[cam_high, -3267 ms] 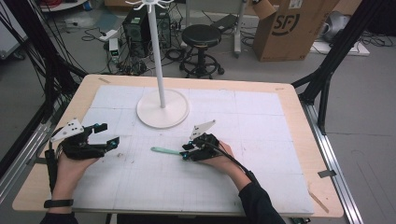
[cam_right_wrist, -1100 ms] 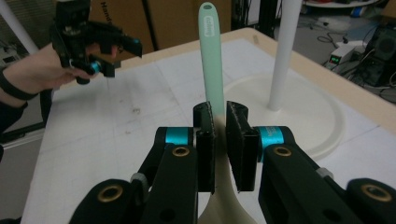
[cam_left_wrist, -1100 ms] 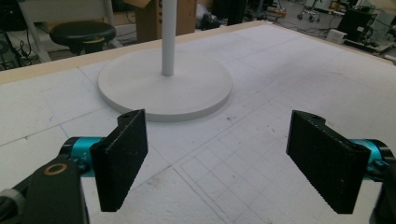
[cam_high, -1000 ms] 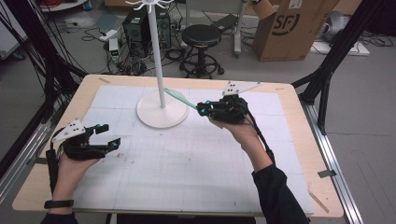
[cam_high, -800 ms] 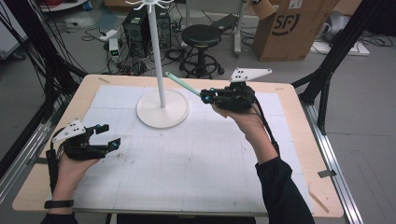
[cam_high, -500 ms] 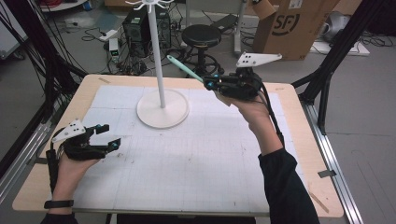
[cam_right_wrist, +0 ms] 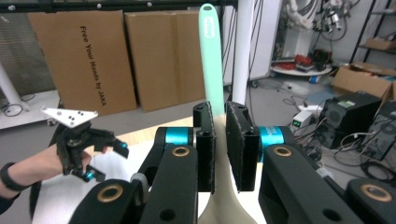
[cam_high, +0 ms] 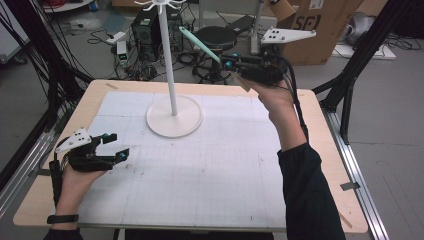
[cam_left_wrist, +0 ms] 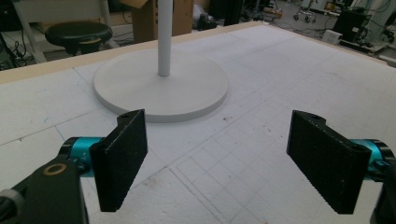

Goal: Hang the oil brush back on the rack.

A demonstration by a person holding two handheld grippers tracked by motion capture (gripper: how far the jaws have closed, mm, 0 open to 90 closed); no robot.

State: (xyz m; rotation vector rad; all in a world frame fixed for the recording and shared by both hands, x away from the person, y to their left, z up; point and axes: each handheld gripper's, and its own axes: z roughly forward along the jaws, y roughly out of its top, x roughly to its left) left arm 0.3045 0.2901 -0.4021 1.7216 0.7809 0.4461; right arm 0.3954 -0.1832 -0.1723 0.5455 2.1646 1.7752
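The left gripper (cam_high: 112,145) is seen resting on the table (cam_high: 310,150), below and left of the white stand (cam_high: 170,70), its jaws spread with nothing between them. The stand's round base (cam_left_wrist: 161,86) lies just ahead of those jaws. To the right of the stand's pole, the right gripper (cam_high: 226,63) is held high, pinching a mint-green spatula (cam_high: 199,44) by its cream end, handle tip angled toward the hooks (cam_high: 159,5) on top. Lifting is judged done; hanging the spatula on a hook remains.
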